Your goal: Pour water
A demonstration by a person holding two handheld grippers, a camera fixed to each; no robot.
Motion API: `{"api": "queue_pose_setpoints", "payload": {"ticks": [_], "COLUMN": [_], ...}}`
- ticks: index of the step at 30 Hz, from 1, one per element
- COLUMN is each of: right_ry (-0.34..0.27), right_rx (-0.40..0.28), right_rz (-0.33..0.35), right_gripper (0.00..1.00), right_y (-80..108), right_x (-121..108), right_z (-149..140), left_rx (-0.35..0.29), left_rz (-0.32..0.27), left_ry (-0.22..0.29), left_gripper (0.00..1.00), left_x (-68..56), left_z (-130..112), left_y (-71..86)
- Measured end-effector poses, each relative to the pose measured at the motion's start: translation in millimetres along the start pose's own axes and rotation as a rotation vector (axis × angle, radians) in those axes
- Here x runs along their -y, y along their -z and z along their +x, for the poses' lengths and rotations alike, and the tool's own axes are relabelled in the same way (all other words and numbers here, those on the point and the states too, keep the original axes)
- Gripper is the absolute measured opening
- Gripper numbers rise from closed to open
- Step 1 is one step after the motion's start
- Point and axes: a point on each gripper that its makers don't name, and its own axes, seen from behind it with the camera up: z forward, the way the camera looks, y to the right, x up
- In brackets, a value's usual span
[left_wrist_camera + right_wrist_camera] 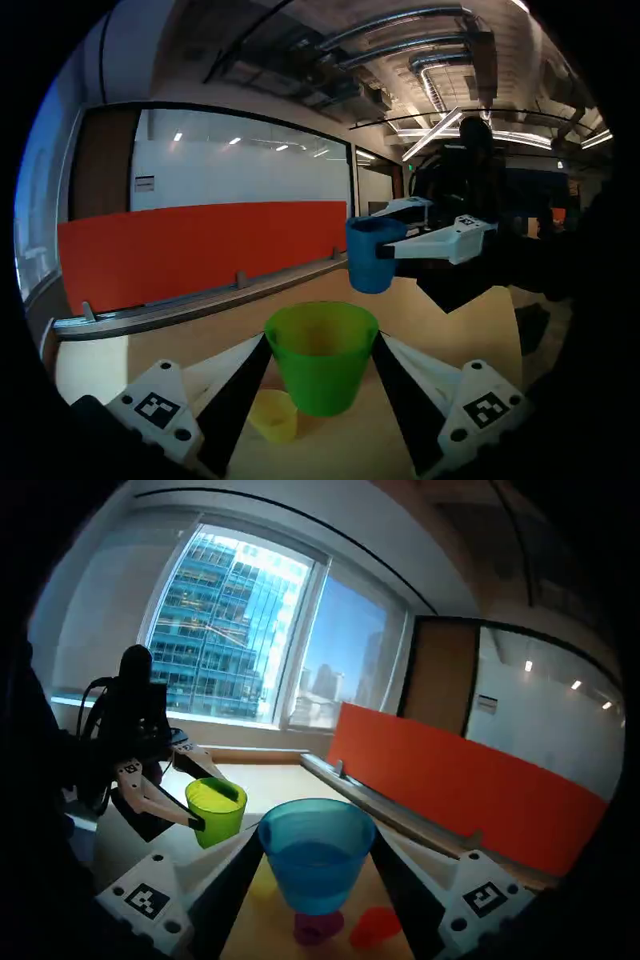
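A green cup [322, 356] stands upright between the fingers of my left gripper [322, 360], which is shut on it above the wooden table [432, 304]. Farther off in the left gripper view, the right gripper holds a blue cup [371, 254] in the air, level. In the right gripper view, my right gripper [317, 864] is shut on that blue cup [315, 862], which holds water. The green cup [216, 810] appears there to the left, gripped by the left gripper's fingers [164, 800]. The two cups are apart.
A small yellow cup [274, 414] sits on the table below the green cup. A purple cup [318, 926] and a red cup [376, 926] lie under the blue cup. An orange partition [200, 248] runs along the table's far edge. A person [120, 720] stands behind the left gripper.
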Motion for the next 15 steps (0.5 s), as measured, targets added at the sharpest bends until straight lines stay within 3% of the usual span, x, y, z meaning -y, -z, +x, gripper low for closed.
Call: {"api": "queue_pose_setpoints", "payload": {"ticks": [6, 15], "right_ry": [0.063, 0.168], "right_rx": [-0.004, -0.005], "right_rz": [0.010, 0.012], "right_gripper": [0.91, 0.92], "right_y": [-6.2, -16.1], "right_x": [4.4, 4.0], "right_z": [10.6, 24.1], "left_rx": [-0.007, -0.004], "left_rz": [-0.022, -0.035], "left_ry": [0.002, -0.002], "left_gripper": [0.87, 0.87], "left_x": [-10.2, -15.9], "left_z": [1.1, -1.4], "left_y": [-2.0, -4.2]}}
